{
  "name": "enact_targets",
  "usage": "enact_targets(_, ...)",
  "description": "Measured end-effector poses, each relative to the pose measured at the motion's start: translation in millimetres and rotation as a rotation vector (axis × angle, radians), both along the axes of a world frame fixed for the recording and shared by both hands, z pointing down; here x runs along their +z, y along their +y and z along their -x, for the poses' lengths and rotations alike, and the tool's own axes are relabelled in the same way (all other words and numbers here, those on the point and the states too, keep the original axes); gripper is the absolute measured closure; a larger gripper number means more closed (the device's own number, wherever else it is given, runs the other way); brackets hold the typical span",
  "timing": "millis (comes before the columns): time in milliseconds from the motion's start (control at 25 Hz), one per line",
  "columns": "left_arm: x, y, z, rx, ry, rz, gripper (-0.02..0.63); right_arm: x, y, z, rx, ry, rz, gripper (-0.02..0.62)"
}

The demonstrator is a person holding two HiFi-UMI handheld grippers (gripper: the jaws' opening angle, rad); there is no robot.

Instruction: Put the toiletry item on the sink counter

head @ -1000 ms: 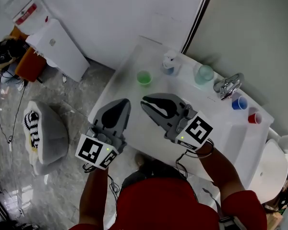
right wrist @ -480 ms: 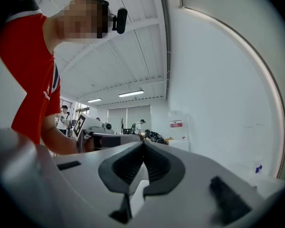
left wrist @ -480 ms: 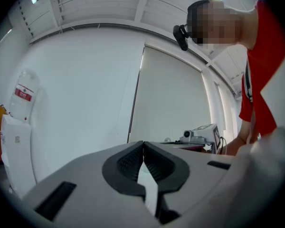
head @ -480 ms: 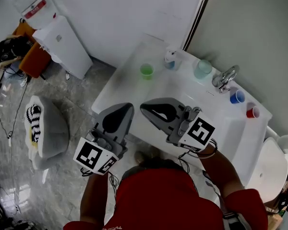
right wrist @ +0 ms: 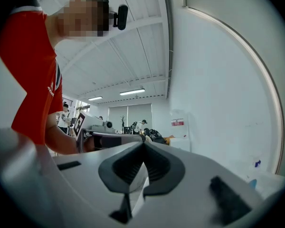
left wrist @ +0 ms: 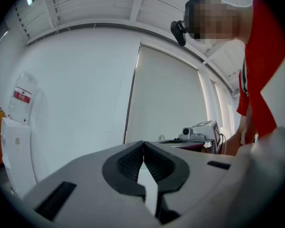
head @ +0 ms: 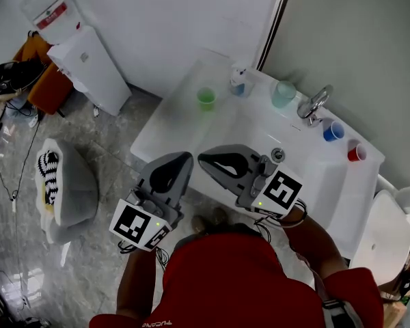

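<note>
On the white sink counter [head: 171, 125] stand a green cup [head: 206, 98], a small white-and-blue bottle [head: 238, 80] and a teal cup [head: 283, 93] along the back. Past the faucet [head: 313, 104] are a blue cup [head: 333, 130] and a red cup [head: 356, 152]. My left gripper [head: 184, 158] and my right gripper [head: 201, 159] hover side by side over the counter's front edge, well short of these items. In the left gripper view the left gripper [left wrist: 143, 142] is shut on nothing. In the right gripper view the right gripper [right wrist: 143, 144] is likewise shut and empty.
The basin with its drain [head: 278, 154] lies just beyond my right gripper. A white water dispenser [head: 82, 60] stands to the left on the marble floor, with a grey cushion [head: 65, 190] nearer me. A white toilet [head: 386, 234] sits at the right.
Both grippers have drawn back from over the basin toward the counter's front edge. The items on the counter have not moved.
</note>
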State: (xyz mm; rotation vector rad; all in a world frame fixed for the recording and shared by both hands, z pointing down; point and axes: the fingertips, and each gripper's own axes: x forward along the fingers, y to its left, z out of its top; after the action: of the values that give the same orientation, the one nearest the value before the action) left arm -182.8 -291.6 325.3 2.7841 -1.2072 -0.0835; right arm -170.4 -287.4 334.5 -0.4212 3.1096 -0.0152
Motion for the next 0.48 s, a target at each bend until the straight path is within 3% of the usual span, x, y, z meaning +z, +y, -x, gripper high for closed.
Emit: enact_targets(480, -7, 11, -3, 0.013, 0.006, -0.013, 0.589, -8, 13, -4, 0.003, 0.015, -0.019, 0.568)
